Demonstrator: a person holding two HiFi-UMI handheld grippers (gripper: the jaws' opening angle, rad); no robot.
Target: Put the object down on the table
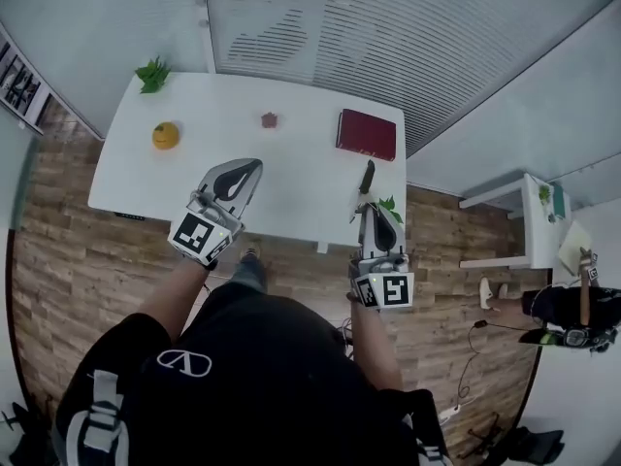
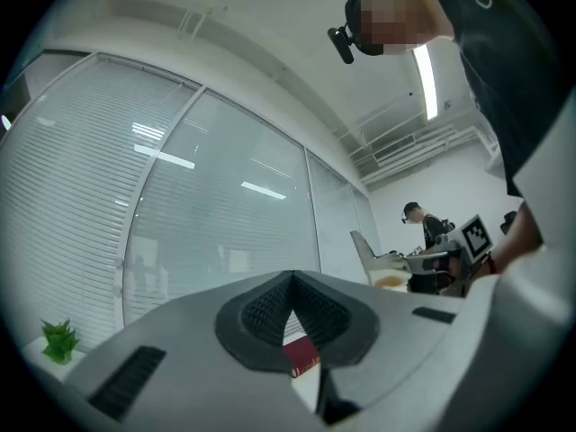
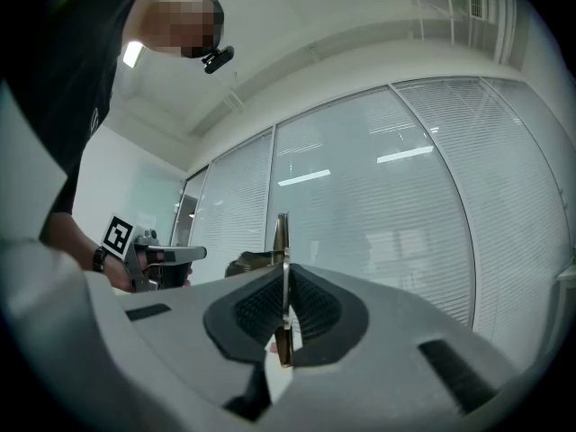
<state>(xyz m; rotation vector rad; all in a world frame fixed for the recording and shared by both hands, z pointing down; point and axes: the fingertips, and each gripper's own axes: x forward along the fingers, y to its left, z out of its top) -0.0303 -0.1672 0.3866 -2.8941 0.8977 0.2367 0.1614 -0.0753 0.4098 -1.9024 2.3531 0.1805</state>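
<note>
1. The white table [image 1: 301, 168] fills the far middle of the head view. Much of its near half is bare.
2. A red book [image 1: 367, 134] lies flat at the far right of the table.
3. The left gripper [image 1: 248, 170] hangs over the near left of the table. Its fingers [image 2: 261, 309] meet at the tips with nothing between them.
4. The right gripper [image 1: 370, 205] sits at the table's near right edge. Its fingers [image 3: 310, 306] are pinched narrow on the object.
5. An orange [image 1: 165, 135] sits at the far left and a plant [image 1: 152, 73] at the far left corner. A small red thing [image 1: 269, 119] lies between the orange and the book.
6. The object [image 3: 282, 241] is thin, flat and bronze-dark. It is held edge-on and sticks out past the fingertips, over the near right of the table. No view shows whether it touches the top.
7. Judged from this, the task is barely begun: the object is gripped and over the table but not set down. What is left is to lower it onto a bare patch, spread the fingers and draw back.
</note>
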